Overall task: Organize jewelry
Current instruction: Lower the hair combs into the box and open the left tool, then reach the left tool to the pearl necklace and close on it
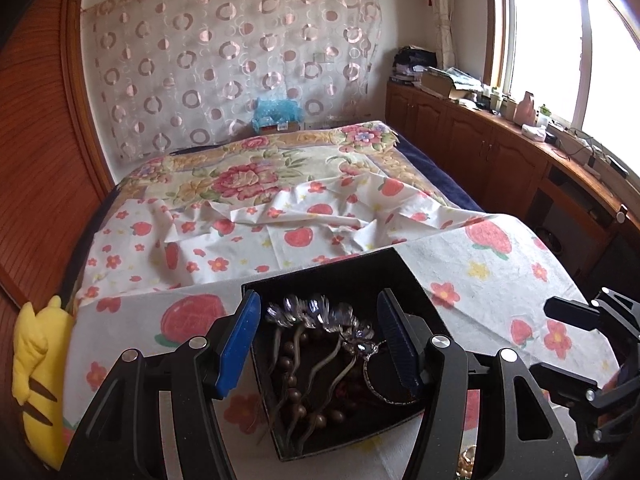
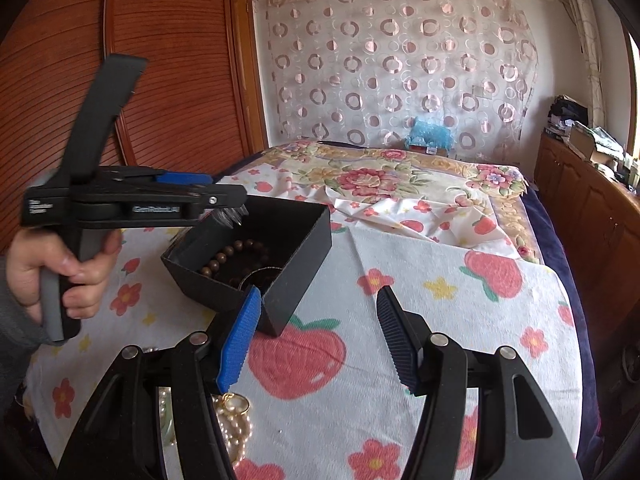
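Bed (image 1: 248, 184) filling both views, spread with a strawberry-print sheet (image 1: 472, 280) over a floral blanket (image 1: 240, 176); far edge cut off by the patterned curtain (image 1: 240, 60) behind. Cabinet (image 1: 500, 152) along the window side, cluttered on top — items there too small to make out.

Black box (image 1: 340, 276) on the sheet, open-topped, seemingly tilted with one corner raised in the right wrist view. Inside: wooden beads (image 1: 300, 400), crystal-headed hairpins (image 1: 316, 312), a thin bangle (image 1: 376, 384) — tangled, lower layers dark and hard to separate. Near wall of the box hidden behind the fingers.

Left gripper (image 1: 318, 340) over the box, jaws apart, blue pads either side of the jewelry, nothing pinched. Seen side-on from the right wrist (image 2: 230, 198), tips dipping into the box; hand (image 2: 60, 268) on its grip, sleeve cut off at the frame edge.

Right gripper (image 2: 318, 338) just beside the box, jaws likewise apart and empty — left pad (image 2: 240, 340) overlapping the box corner, contact unclear. Only its outer frame visible from the left wrist.

Pearls (image 2: 236, 428) and a gold piece under the right gripper, mostly hidden. Yellow plush (image 1: 36, 380) at the bed's edge, partly cut off.
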The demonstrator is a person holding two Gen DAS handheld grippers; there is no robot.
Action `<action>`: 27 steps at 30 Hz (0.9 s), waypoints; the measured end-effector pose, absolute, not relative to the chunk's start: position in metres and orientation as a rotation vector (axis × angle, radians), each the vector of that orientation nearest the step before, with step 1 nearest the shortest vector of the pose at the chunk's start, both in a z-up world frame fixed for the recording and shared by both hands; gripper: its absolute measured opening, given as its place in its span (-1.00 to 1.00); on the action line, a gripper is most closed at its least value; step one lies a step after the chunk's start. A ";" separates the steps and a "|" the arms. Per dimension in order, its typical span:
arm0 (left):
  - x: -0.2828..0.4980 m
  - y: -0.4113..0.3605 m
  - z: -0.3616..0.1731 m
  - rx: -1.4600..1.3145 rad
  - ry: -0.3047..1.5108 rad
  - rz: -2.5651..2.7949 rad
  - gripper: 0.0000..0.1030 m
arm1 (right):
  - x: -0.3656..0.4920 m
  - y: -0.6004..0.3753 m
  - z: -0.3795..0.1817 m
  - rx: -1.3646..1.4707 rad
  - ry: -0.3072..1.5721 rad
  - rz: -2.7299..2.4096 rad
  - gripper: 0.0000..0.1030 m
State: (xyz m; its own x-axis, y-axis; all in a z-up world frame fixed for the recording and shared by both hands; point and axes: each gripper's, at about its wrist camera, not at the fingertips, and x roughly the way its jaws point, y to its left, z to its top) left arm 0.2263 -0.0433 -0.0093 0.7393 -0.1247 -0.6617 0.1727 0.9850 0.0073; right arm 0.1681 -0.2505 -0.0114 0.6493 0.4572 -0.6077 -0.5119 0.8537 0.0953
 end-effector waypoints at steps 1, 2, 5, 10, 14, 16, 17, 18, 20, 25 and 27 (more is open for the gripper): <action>0.226 -0.043 -0.009 0.067 0.722 -0.164 0.25 | 0.166 -0.251 -0.012 -0.086 0.666 0.553 0.22; 0.223 -0.042 -0.009 0.063 0.718 -0.168 0.28 | 0.167 -0.251 -0.011 -0.088 0.667 0.552 0.22; 0.213 -0.040 -0.007 0.063 0.711 -0.174 0.28 | 0.159 -0.251 -0.013 -0.092 0.670 0.548 0.22; 0.188 -0.036 -0.008 0.069 0.709 -0.191 0.28 | 0.139 -0.252 -0.014 -0.084 0.678 0.545 0.22; 0.158 -0.033 -0.009 0.077 0.696 -0.212 0.29 | 0.120 -0.255 -0.014 -0.069 0.687 0.537 0.22; 0.145 -0.033 -0.011 0.072 0.697 -0.230 0.29 | 0.109 -0.257 -0.015 -0.066 0.692 0.536 0.22; 0.137 -0.031 -0.013 0.068 0.698 -0.237 0.29 | 0.104 -0.258 -0.016 -0.068 0.693 0.535 0.22; 0.132 -0.031 -0.014 0.065 0.699 -0.241 0.30 | 0.100 -0.258 -0.016 -0.071 0.694 0.533 0.22; 0.120 -0.027 -0.018 0.048 0.706 -0.253 0.30 | 0.093 -0.259 -0.019 -0.073 0.700 0.533 0.22; 0.098 -0.015 -0.034 0.004 0.741 -0.258 0.30 | 0.076 -0.260 -0.028 -0.067 0.727 0.522 0.22; 0.092 -0.010 -0.039 -0.012 0.753 -0.259 0.30 | 0.071 -0.260 -0.033 -0.057 0.741 0.524 0.22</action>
State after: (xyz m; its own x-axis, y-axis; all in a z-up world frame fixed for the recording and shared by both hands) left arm 0.0924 -0.0096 -0.0389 0.6998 -0.2363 -0.6741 0.2278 0.9682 -0.1030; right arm 0.0709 -0.2605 -0.0327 0.6161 0.4347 -0.6569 -0.4742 0.8706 0.1314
